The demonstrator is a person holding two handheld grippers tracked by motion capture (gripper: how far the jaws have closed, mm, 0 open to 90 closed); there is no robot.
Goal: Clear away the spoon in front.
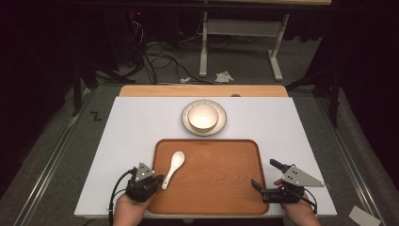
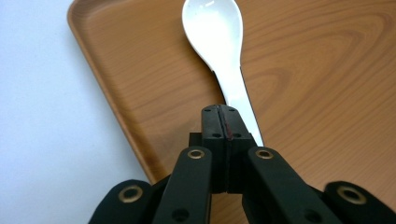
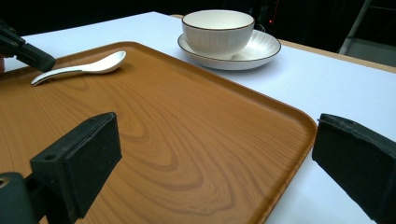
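A white ceramic spoon (image 1: 173, 168) (image 2: 215, 37) (image 3: 88, 67) lies flat on the left part of a wooden tray (image 1: 226, 188) (image 2: 327, 93) (image 3: 187, 140), bowl end pointing away from me. My left gripper (image 1: 159, 179) (image 2: 219, 112) is shut at the tray's left rim. Its jaws are pressed together just left of the spoon's handle, which runs past them on the tray. In the right gripper view the left gripper (image 3: 28, 53) hovers over the handle's end. At the tray's right front corner my right gripper (image 1: 263, 173) (image 3: 212, 140) is wide open and empty.
A white bowl (image 1: 203, 117) (image 3: 218, 28) stands on a ribbed saucer (image 1: 186, 120) (image 3: 261, 51) just beyond the tray. A white mat (image 1: 131, 132) covers the table. Behind the table's far edge are cables and a desk frame (image 1: 244, 47) on the floor.
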